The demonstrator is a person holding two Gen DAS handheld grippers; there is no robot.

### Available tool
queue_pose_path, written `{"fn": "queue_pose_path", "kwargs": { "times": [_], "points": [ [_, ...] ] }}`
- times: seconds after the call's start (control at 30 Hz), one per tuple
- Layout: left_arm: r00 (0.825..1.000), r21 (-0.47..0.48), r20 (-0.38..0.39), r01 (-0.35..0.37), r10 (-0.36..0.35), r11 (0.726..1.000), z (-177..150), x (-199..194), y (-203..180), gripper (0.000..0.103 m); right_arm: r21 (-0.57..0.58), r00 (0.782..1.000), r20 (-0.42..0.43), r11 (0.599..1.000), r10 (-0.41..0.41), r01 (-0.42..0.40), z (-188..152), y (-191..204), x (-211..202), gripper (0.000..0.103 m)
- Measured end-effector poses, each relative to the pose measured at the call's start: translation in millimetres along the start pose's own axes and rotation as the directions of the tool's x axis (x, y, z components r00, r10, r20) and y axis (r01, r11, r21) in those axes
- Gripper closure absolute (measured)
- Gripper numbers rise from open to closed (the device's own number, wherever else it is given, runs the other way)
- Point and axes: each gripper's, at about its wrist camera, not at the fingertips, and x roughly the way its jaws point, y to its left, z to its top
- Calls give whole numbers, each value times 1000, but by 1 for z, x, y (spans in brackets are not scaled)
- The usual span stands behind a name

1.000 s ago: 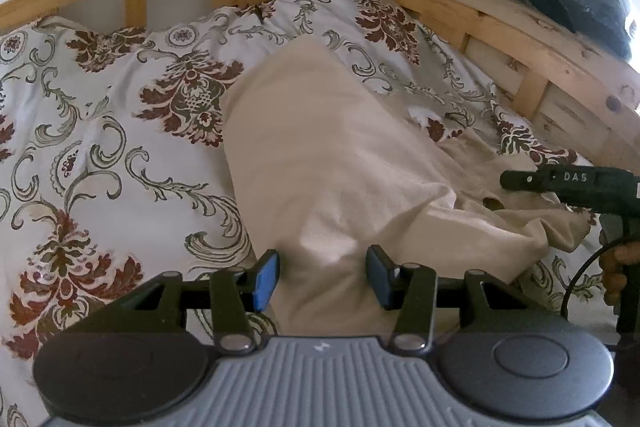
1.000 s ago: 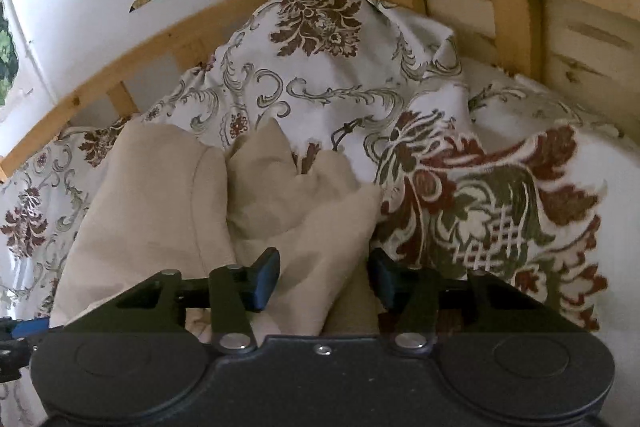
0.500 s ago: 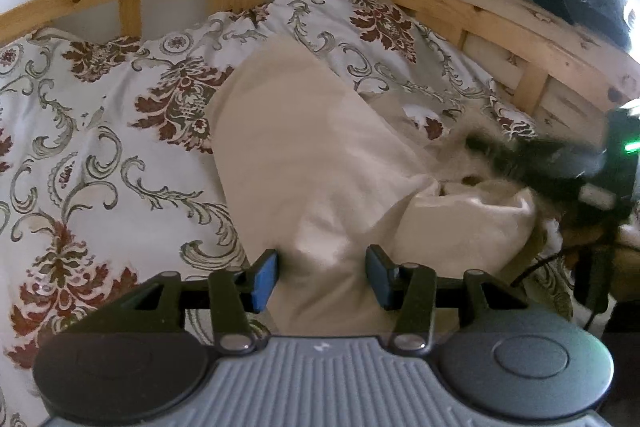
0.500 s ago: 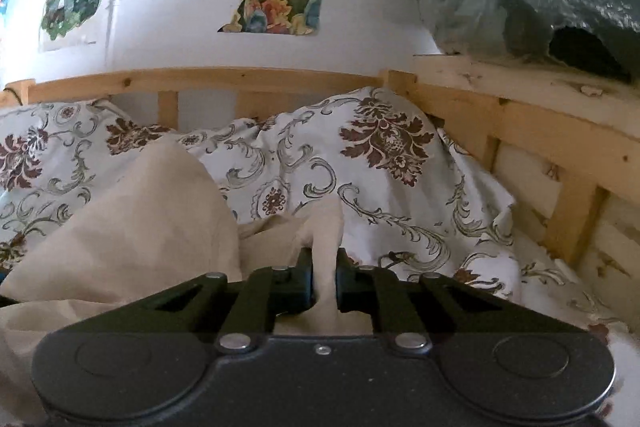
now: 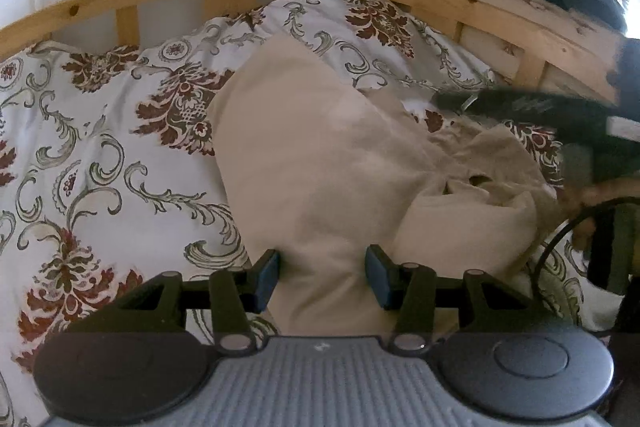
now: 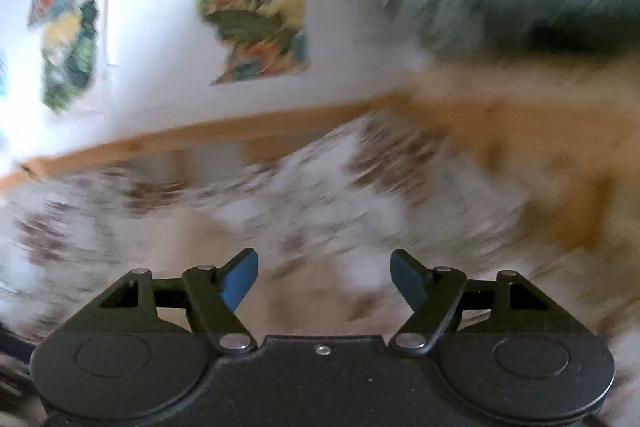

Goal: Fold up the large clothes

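Risk: beige garment [image 5: 320,163] ahead of left gripper [image 5: 322,277], half-open around cloth, maybe not pinching; right gripper [image 6: 324,277] opening, empty, blurred — fold slumping on bed [image 5: 80,155].

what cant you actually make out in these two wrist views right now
- Left wrist view: the near end of the beige fabric garment is hidden behind the left gripper; whether its pads press the cloth cannot be told.
- Left wrist view: the right gripper is a dark motion-blurred streak, cut off by the right edge.
- Right wrist view: motion blur smears the white floral bedspread and wooden bed rail; beyond the right gripper's opening jaws, the cloth's folds are unreadable.
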Motion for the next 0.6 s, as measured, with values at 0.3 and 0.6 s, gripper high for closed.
{"fn": "queue_pose_path", "kwargs": {
  "times": [0.3,0.6],
  "points": [
    [1000,-8,-2,2,-2,1000,0,1,-1,51,73,977,-211,997,38,-23,-28,0,35,101],
    [998,96,-9,-58,59,994,5,9,-33,51,-226,953,-185,954,-241,197,-37,14,-2,103]
  ]
}}
